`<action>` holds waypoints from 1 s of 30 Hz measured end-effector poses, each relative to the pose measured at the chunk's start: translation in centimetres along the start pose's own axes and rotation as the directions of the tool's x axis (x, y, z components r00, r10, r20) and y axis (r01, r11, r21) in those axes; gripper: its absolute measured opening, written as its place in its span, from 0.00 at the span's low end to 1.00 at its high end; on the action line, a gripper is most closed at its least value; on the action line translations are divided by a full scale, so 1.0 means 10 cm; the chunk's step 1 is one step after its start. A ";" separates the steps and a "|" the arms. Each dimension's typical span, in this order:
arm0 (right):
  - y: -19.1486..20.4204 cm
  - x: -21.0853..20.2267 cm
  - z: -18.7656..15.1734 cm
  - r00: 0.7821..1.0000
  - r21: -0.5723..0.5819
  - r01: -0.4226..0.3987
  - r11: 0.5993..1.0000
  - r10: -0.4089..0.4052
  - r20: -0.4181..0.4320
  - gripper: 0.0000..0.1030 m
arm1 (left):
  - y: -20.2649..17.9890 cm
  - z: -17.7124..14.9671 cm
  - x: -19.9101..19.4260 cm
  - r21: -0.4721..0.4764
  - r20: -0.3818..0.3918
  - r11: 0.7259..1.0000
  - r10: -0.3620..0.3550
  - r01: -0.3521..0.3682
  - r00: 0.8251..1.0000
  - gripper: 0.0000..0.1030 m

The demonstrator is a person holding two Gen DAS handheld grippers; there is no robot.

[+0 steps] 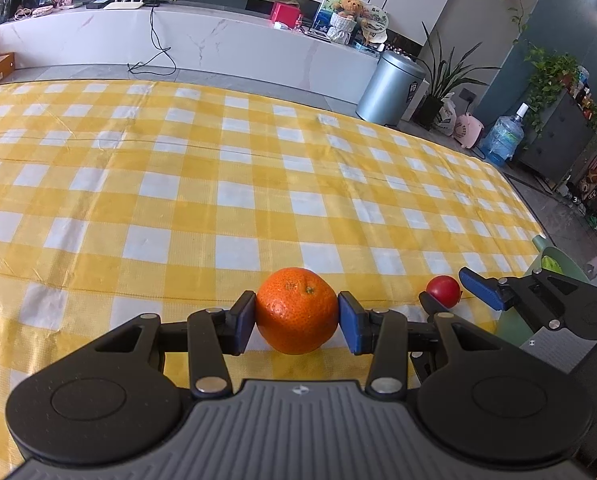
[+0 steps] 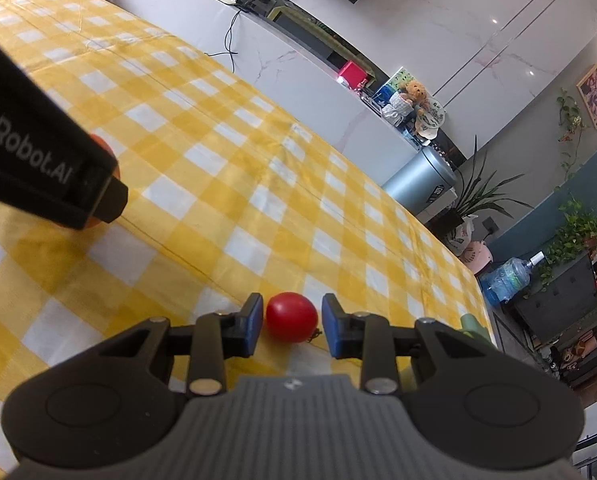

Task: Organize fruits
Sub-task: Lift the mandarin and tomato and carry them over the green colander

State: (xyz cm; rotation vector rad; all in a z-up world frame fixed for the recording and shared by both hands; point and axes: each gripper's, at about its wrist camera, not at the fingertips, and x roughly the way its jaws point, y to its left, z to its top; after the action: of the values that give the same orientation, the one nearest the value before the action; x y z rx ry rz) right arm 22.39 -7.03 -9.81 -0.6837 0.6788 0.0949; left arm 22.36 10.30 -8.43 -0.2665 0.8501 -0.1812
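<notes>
The left tongs (image 1: 297, 322) are clamping a dimpled, round orange (image 1: 297, 310) on the checked cloth (image 1: 178, 184). The right tongs (image 2: 291, 326) are flanking a glossy tomato (image 2: 291, 317), left pad touching, right pad apart; only the left view is showing the green bin (image 1: 558, 264) beyond the right tongs

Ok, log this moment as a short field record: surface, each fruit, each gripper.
surface: yellow-and-white checked tablecloth
orange: on the cloth, between the left gripper's pads, which touch its sides
left gripper: shut on the orange
small red fruit: on the cloth, between the right gripper's pads, narrow gaps either side
right gripper: open around the red fruit, not pressing
</notes>
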 end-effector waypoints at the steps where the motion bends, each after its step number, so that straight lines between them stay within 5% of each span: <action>1: 0.00 0.01 0.00 1.000 -0.001 -0.003 1.000 0.003 -0.002 0.27 | 0.00 0.00 0.00 0.000 0.001 1.000 0.002 -0.002 1.000 0.48; 16: -0.07 -0.19 -0.01 0.998 0.033 -0.034 0.999 0.032 0.056 0.22 | -0.01 -0.01 -0.02 0.008 0.002 1.000 0.014 -0.014 1.000 0.48; 30: -0.17 -0.97 -0.31 0.969 0.114 -0.199 0.973 0.179 0.169 0.22 | -0.21 -0.11 -0.38 0.067 0.023 0.997 0.035 -0.036 0.999 0.48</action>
State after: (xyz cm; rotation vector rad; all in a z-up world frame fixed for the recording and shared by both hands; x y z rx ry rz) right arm 13.62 -8.97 -4.73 -0.4793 0.5913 0.2760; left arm 18.93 9.15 -5.78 -0.1900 0.8250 -0.1731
